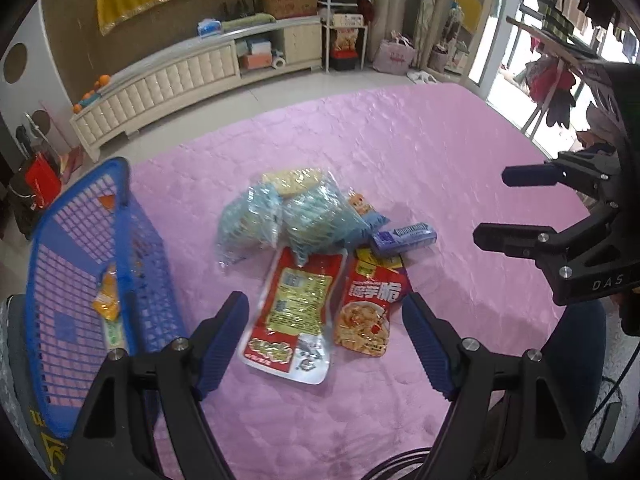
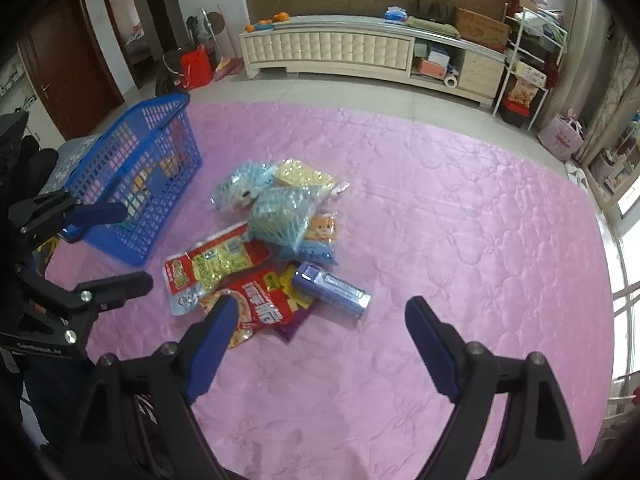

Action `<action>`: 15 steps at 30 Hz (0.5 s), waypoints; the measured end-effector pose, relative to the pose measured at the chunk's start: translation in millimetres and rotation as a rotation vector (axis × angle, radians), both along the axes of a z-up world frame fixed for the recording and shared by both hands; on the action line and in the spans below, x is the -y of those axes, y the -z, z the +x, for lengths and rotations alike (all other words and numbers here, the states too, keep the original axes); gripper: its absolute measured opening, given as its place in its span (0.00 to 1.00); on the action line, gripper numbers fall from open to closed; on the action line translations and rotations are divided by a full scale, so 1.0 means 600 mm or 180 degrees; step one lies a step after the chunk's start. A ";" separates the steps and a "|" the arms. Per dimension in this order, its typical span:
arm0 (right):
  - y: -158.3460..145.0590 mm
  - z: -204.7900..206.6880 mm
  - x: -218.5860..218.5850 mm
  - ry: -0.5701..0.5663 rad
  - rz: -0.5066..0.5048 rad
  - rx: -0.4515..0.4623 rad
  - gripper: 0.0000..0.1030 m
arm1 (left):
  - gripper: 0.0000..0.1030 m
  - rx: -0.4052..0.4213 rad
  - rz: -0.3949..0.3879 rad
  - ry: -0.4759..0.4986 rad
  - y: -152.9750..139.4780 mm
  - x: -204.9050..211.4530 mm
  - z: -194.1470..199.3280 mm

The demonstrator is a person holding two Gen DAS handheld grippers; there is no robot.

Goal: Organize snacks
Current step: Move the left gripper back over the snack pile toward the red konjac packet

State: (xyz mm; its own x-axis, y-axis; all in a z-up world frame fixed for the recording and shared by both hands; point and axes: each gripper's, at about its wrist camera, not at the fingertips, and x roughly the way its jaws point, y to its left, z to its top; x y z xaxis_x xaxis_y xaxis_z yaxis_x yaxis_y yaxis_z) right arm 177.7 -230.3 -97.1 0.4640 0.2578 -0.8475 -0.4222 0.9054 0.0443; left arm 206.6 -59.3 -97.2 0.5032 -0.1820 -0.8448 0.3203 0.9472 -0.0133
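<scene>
A heap of snack packets lies on the pink quilted cover [image 1: 400, 152]: a red and silver pouch [image 1: 292, 312], a red chip bag [image 1: 370, 308], pale blue mesh bags [image 1: 280, 216], and a purple tube pack [image 1: 404, 237]. My left gripper [image 1: 324, 312] hovers open above the red pouch, nothing between its fingers. My right gripper [image 2: 320, 320] is open too, above the chip bag [image 2: 260, 308] and the purple tube pack [image 2: 332, 288]. It also appears at the right of the left wrist view as the right gripper [image 1: 492, 208]. A blue basket [image 1: 84, 280] stands at the left.
The blue basket [image 2: 136, 184] holds a few small packets, one orange [image 1: 106, 300]. A cream cabinet [image 2: 360, 48] lines the far wall across grey floor tiles. A red bag [image 2: 196, 66] stands near a doorway. Pink cover stretches out to the right of the heap.
</scene>
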 end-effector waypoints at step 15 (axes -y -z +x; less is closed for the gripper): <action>0.075 0.023 0.044 -0.0076 -0.0026 -0.0041 0.86 | 0.75 -0.0287 0.0200 0.0485 0.090 0.091 0.035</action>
